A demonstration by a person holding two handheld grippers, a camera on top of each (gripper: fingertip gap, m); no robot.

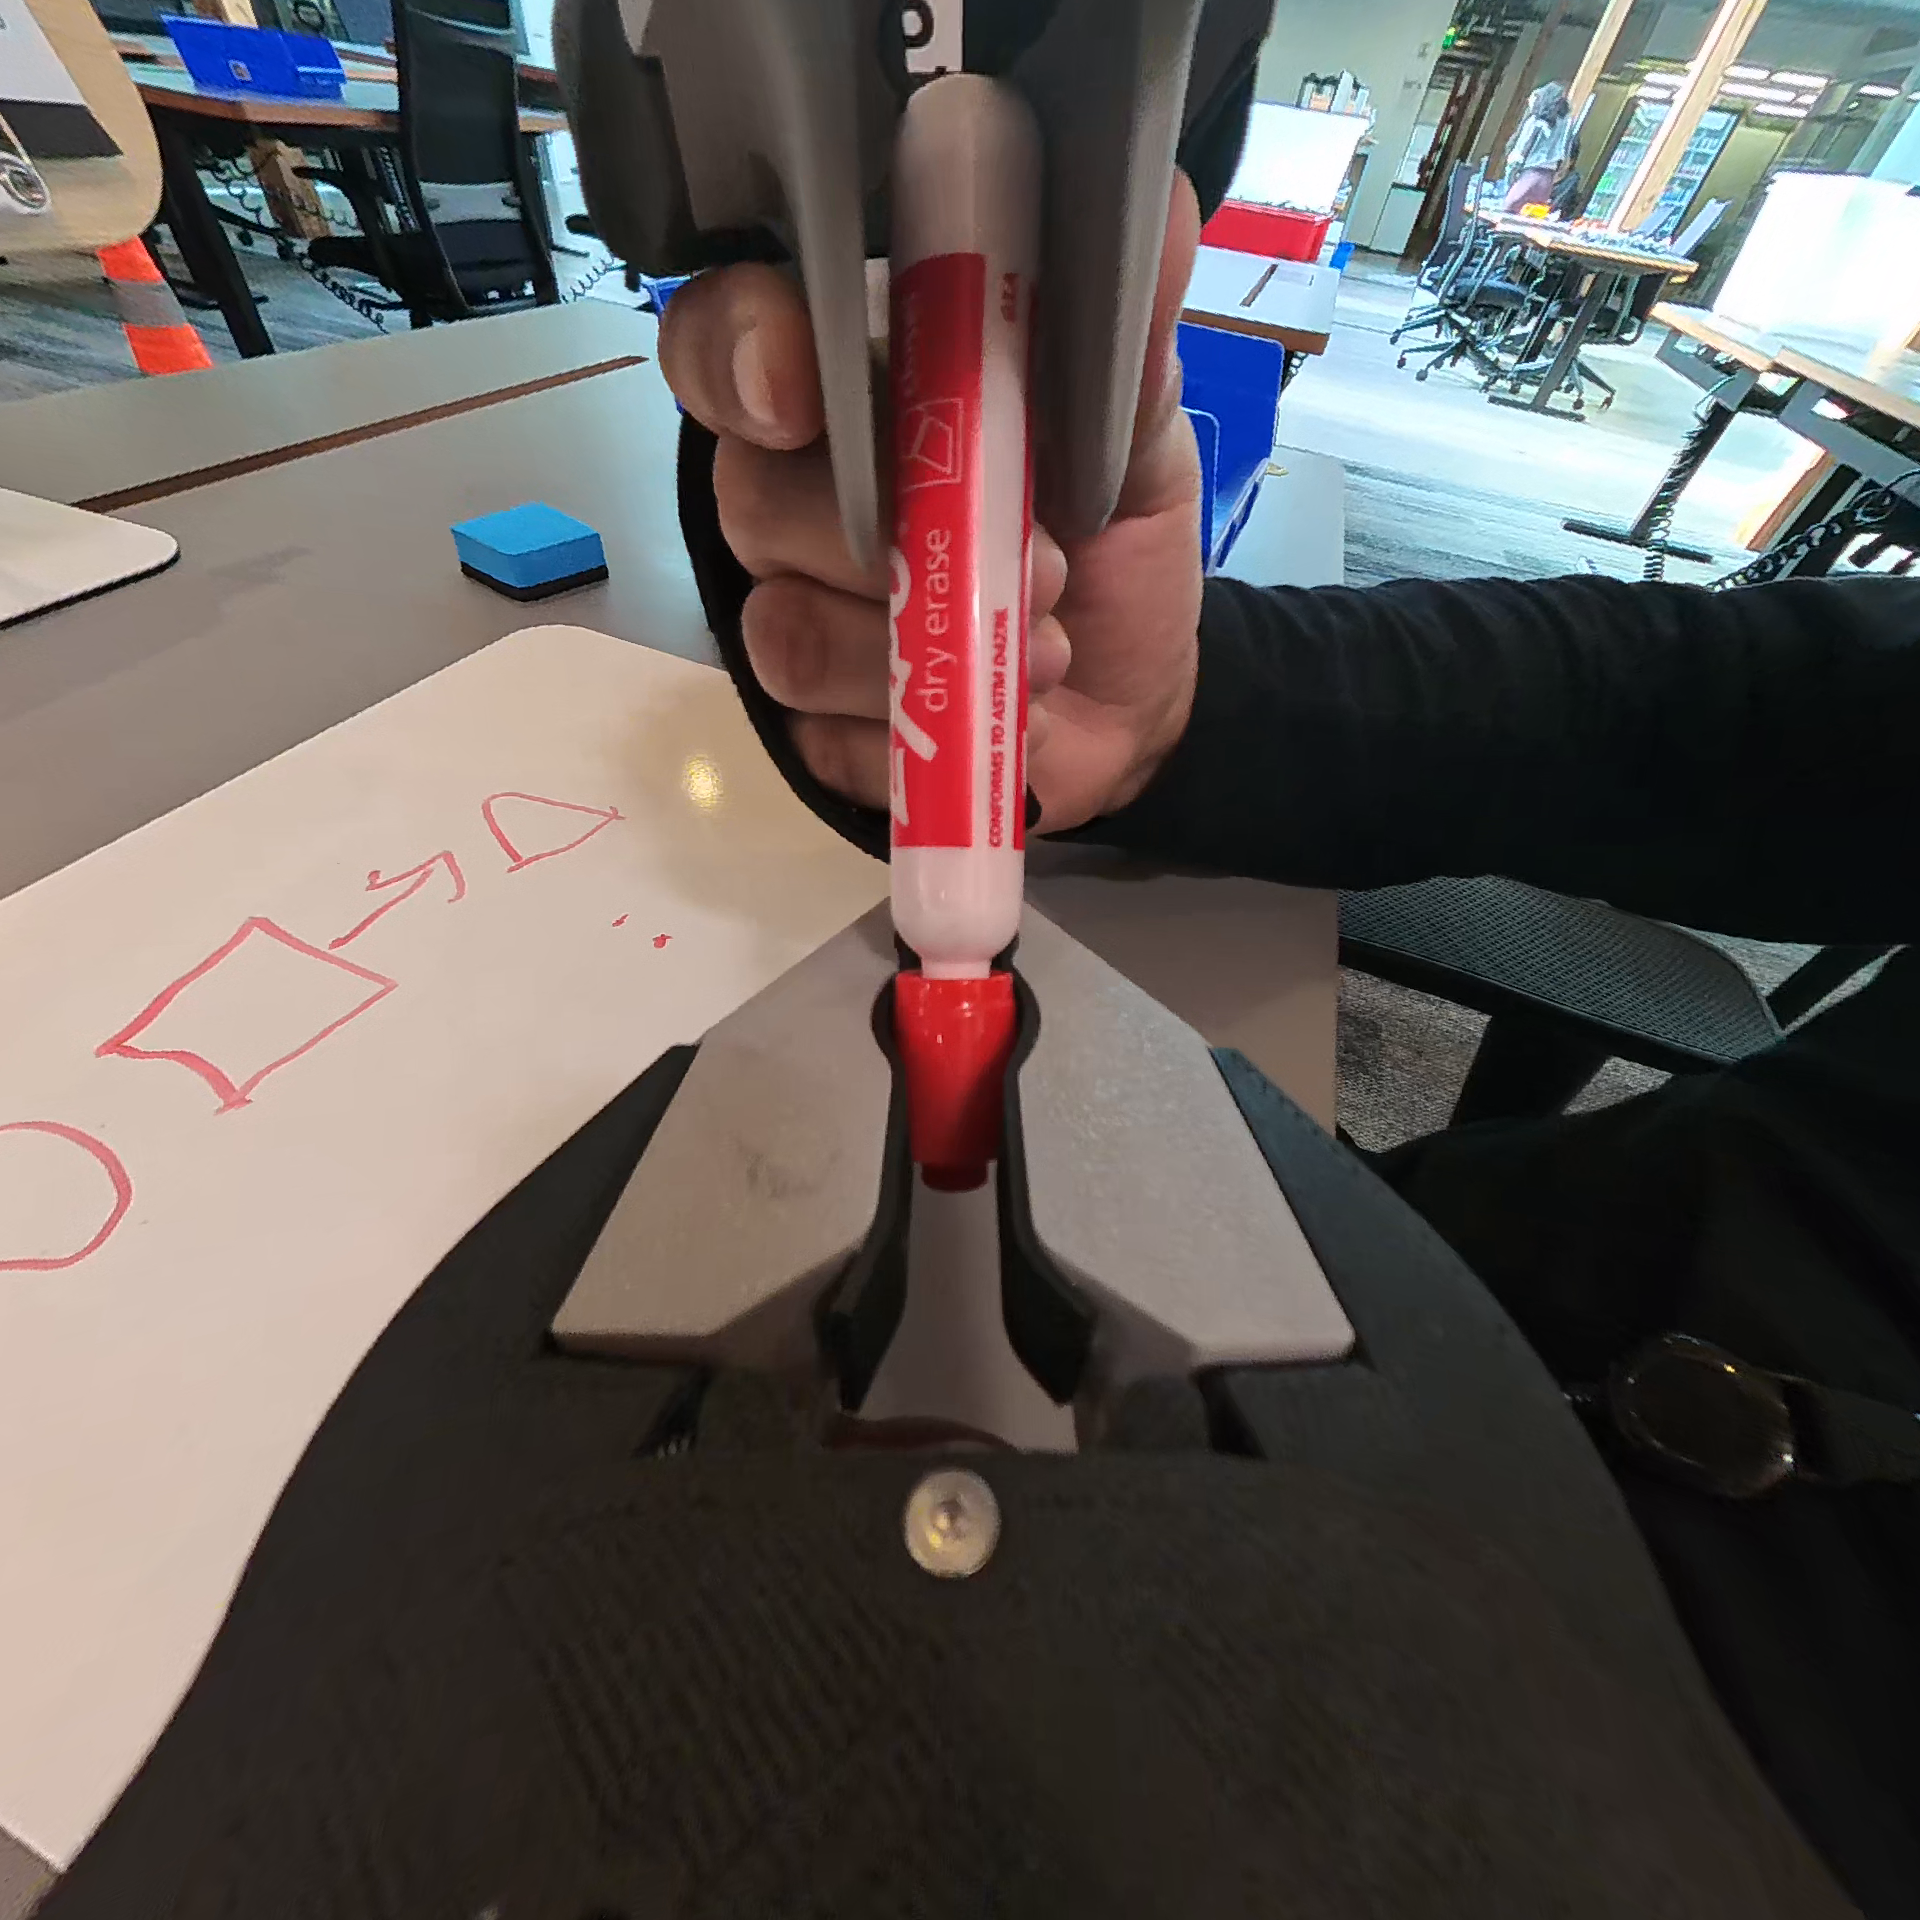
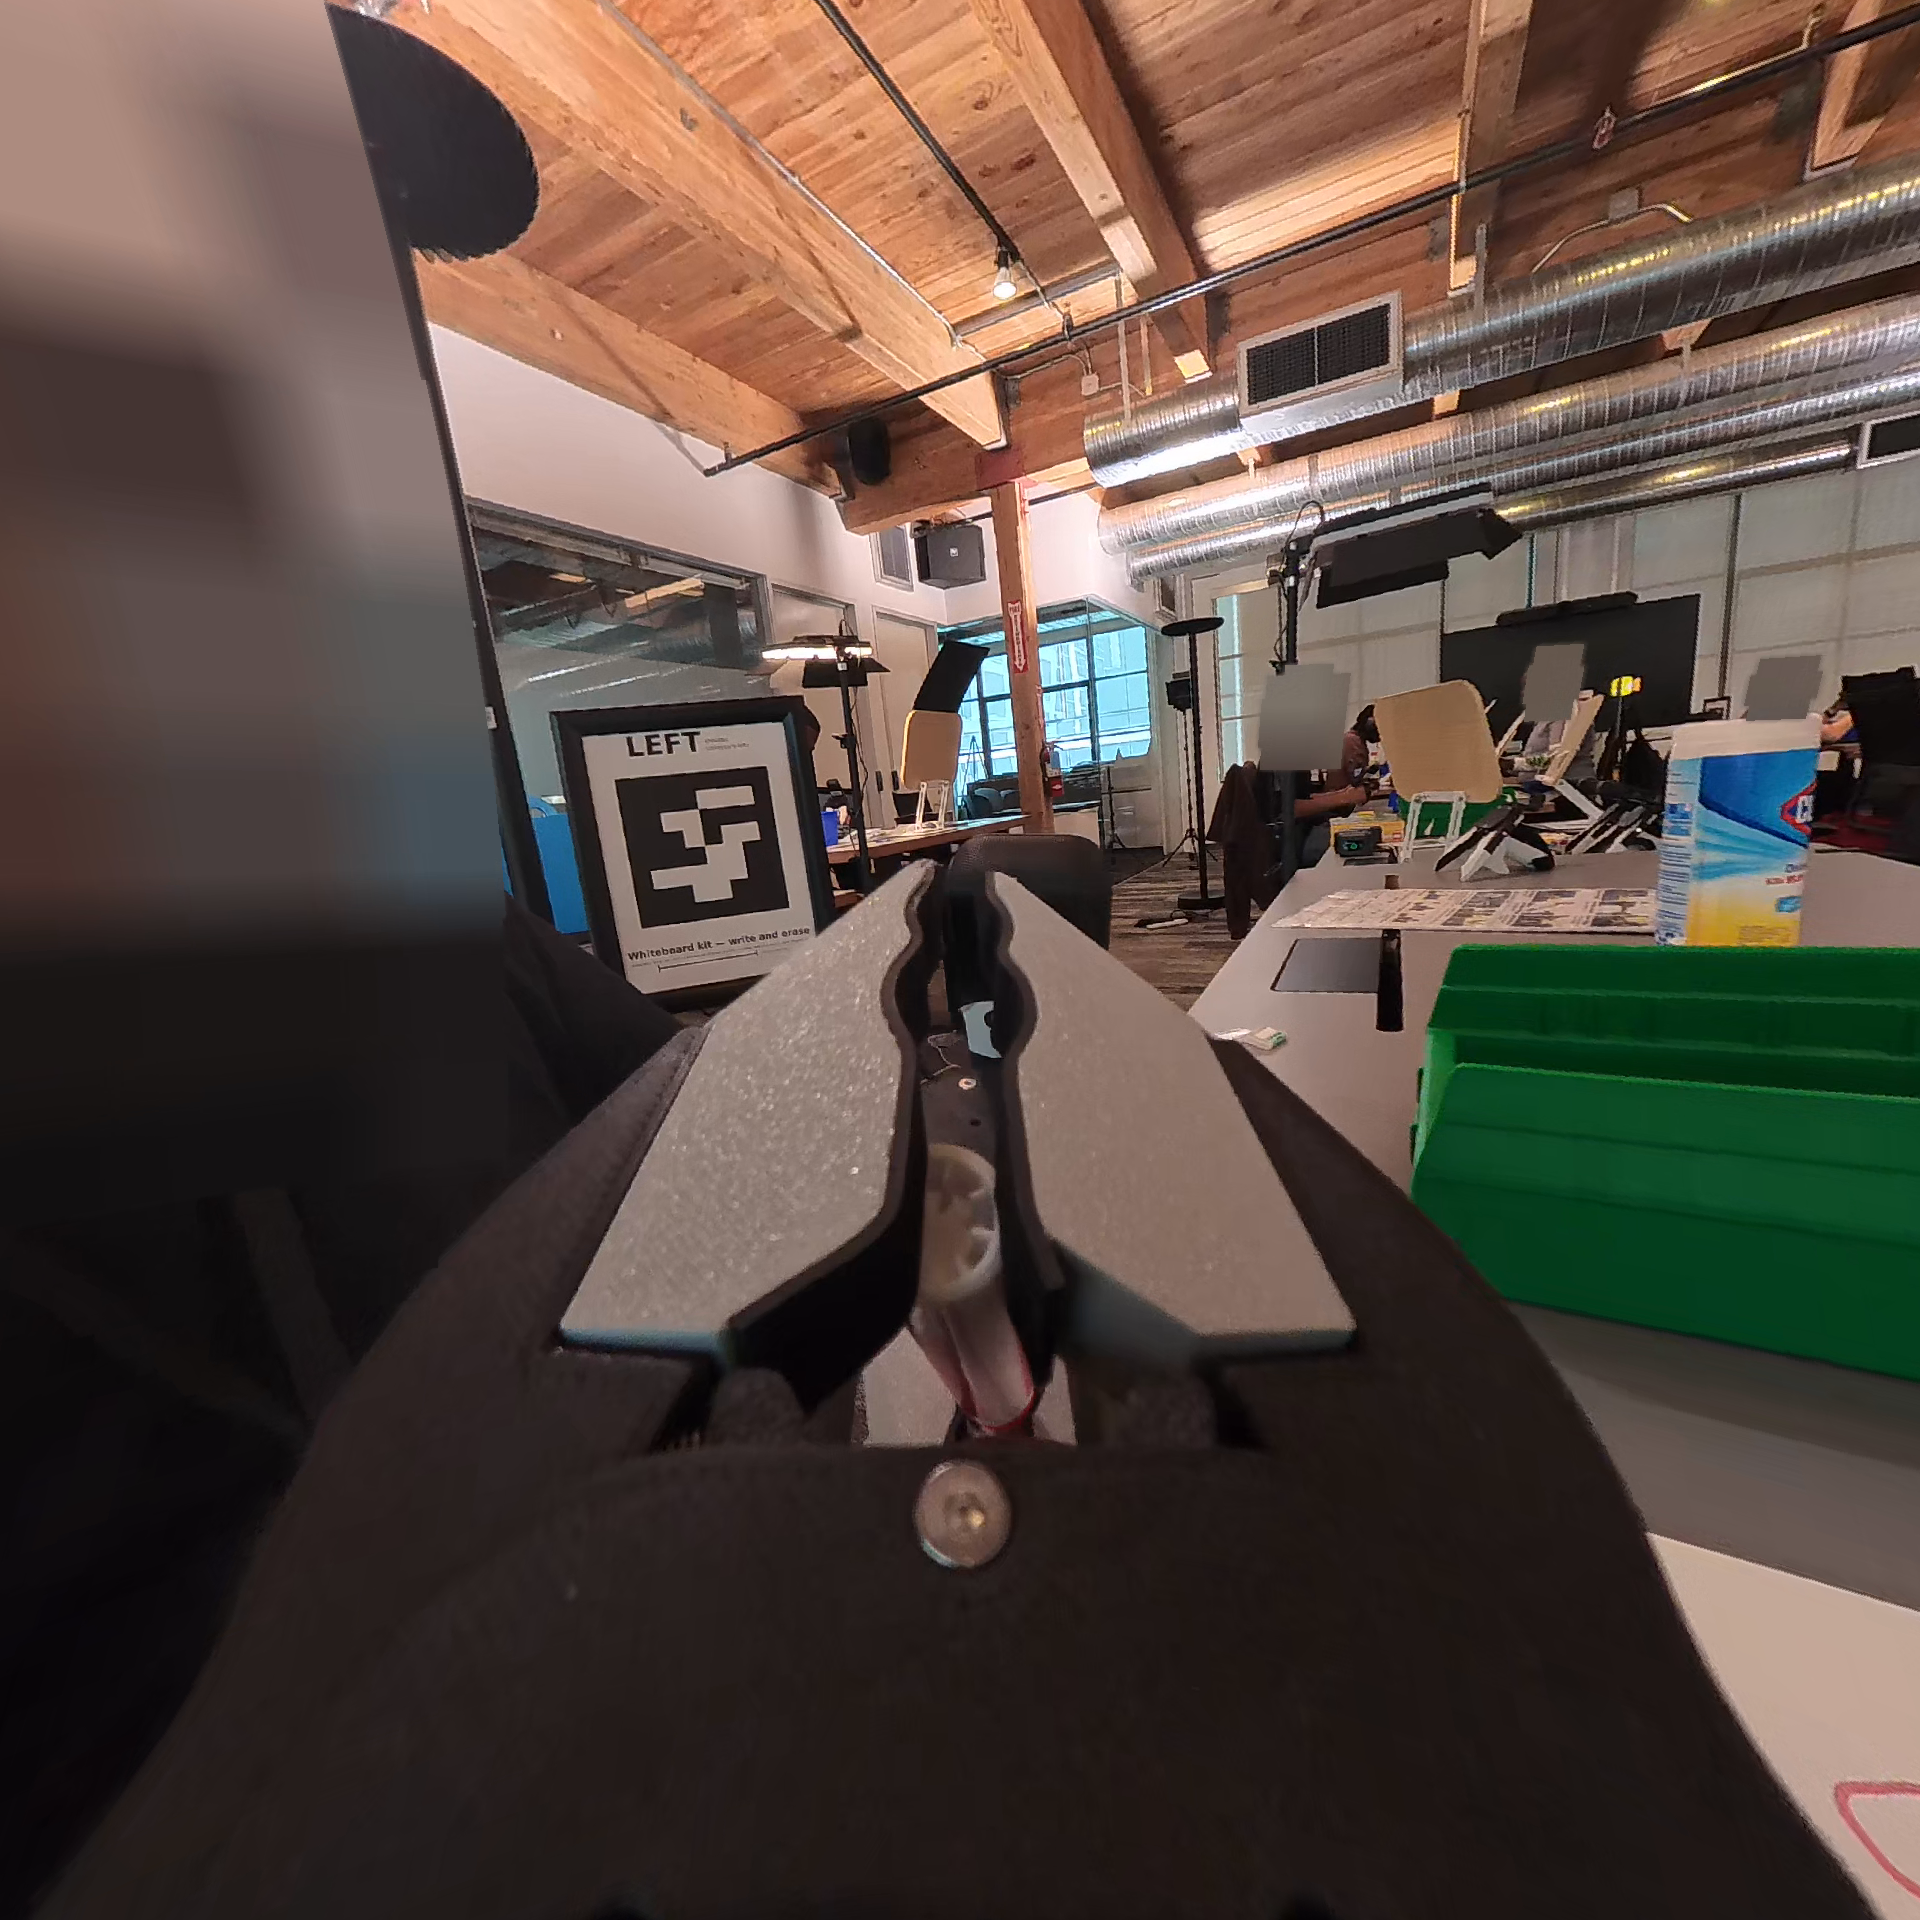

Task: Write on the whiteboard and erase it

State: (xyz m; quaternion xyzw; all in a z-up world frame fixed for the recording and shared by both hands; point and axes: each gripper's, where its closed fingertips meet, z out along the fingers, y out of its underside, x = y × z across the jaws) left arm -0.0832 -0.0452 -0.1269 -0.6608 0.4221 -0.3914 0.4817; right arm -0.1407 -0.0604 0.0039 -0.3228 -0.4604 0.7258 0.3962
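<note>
A red dry-erase marker (image 1: pixel 961 582) bearing a printed label is pinched by the right tongs (image 1: pixel 966 520); the left tongs (image 1: pixel 954 1049) clamp its red cap (image 1: pixel 951 1070). Beside them, the whiteboard (image 1: pixel 343 1039) on the desk (image 1: pixel 312 436) shows red shapes, a blue eraser (image 1: pixel 530 549) beyond. A green bin (image 2: pixel 1683 1143) sits nearby, contents unseen.

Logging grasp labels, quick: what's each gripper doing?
Left gripper: shut on the marker's red cap.
Right gripper: shut on the marker barrel.

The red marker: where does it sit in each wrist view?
Left wrist view: marker upright at centre, cap end in the left gripper, body in the right gripper.
Right wrist view: only its white butt end, low between the fingers.
Shared landmark: the whiteboard with red drawings.
</note>
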